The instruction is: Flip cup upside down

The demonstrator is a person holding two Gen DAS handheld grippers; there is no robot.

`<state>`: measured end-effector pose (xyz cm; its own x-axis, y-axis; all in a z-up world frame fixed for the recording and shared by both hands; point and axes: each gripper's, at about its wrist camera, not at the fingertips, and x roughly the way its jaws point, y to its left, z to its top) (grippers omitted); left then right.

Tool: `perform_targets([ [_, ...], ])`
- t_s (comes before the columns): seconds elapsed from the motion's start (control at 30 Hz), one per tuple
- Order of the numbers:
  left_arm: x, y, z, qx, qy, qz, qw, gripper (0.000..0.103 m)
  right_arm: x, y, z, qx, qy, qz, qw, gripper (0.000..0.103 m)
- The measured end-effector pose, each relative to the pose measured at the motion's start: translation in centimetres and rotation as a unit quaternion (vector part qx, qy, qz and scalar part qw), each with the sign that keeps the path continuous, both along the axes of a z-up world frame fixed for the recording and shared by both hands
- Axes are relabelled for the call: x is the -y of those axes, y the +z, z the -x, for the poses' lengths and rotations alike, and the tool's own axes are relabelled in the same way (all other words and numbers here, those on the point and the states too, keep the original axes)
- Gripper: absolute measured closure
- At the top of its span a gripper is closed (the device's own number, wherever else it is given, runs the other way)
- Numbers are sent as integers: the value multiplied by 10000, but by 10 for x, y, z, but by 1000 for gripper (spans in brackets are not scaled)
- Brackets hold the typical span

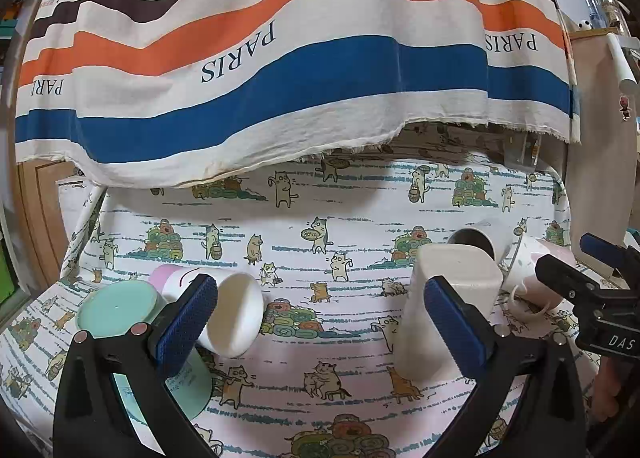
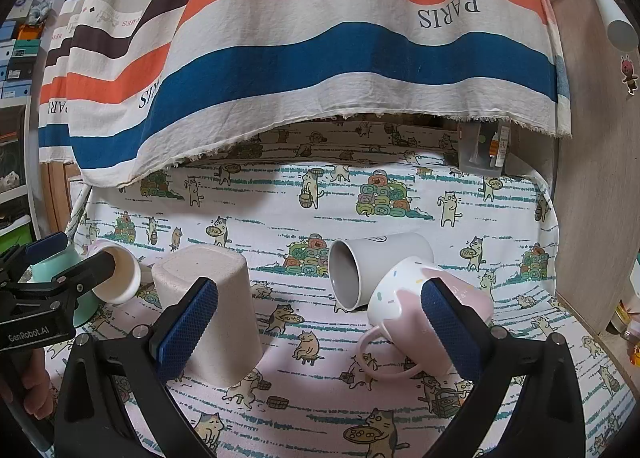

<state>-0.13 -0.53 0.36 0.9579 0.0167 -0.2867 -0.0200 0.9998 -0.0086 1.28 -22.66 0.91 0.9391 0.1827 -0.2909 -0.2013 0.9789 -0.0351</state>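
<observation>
Cups lie scattered on the cat-print worktop (image 2: 400,398). One beige tumbler (image 2: 208,310) already stands mouth down; beside it a pink-and-white mug (image 2: 404,318) lies tipped, leaning on a grey mug (image 2: 372,266). Right tongs (image 2: 320,322) hang apart, empty, as do the left tongs (image 1: 320,322) near a white paper cup (image 1: 236,314). Best to pinch the pink mug's wall, lift clear, then roll the wrist.

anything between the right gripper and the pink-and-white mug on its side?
Nothing visible. The right gripper is open, and the pink-and-white mug lies just ahead, by its right finger. The grey mug lies behind, touching it; the upside-down beige cup stands off to the left.
</observation>
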Motion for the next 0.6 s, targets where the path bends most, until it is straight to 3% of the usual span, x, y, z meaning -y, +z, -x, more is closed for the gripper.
perform_targets([
  [0.6, 0, 0, 0, -8, 32, 3, 10000, 0, 0, 0, 0, -3, 0, 4, 10000, 1],
])
